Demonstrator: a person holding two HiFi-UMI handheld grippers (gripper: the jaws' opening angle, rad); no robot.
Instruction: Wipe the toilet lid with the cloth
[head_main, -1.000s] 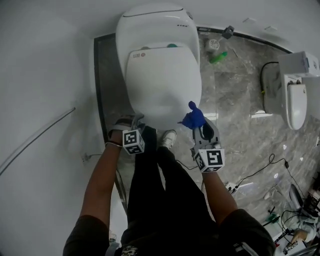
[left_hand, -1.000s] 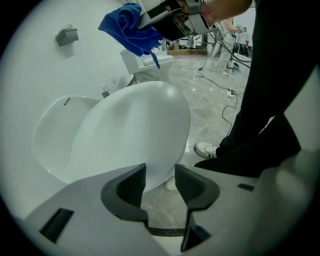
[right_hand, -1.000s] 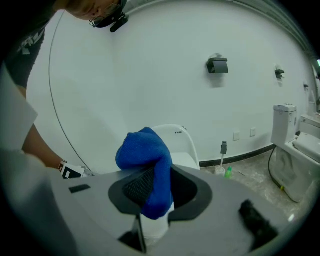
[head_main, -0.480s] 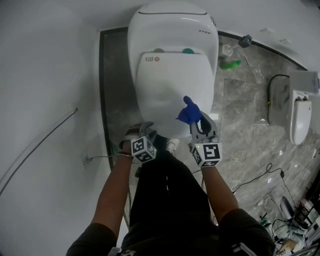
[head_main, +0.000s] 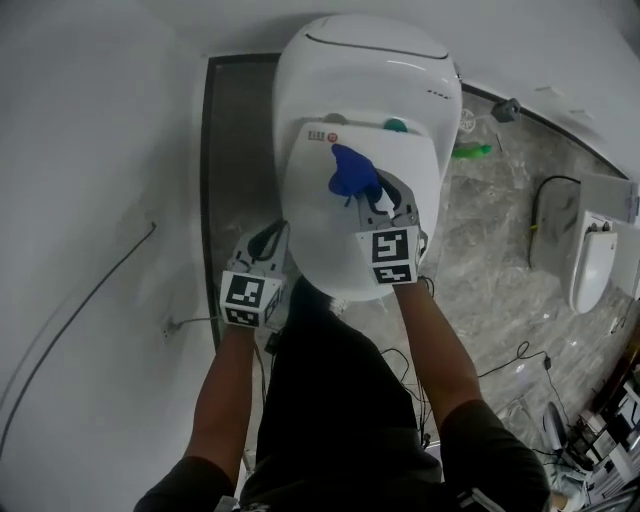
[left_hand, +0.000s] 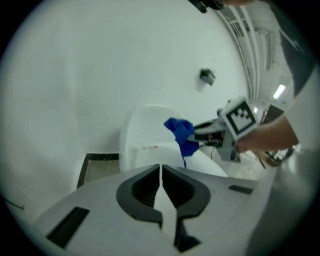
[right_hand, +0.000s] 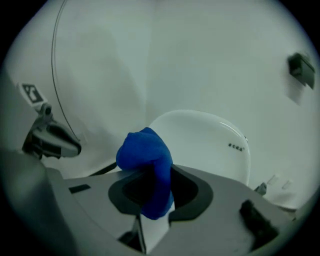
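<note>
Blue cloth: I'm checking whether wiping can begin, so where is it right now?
In the head view the blue cloth is pinched in the right tongs, over the back part of the toilet lid, near its hinge end.

Grey marble floor meets a white wall.

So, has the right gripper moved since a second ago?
Yes. The right gripper carried the blue cloth from the front edge of the toilet lid to over its rear part.
</note>
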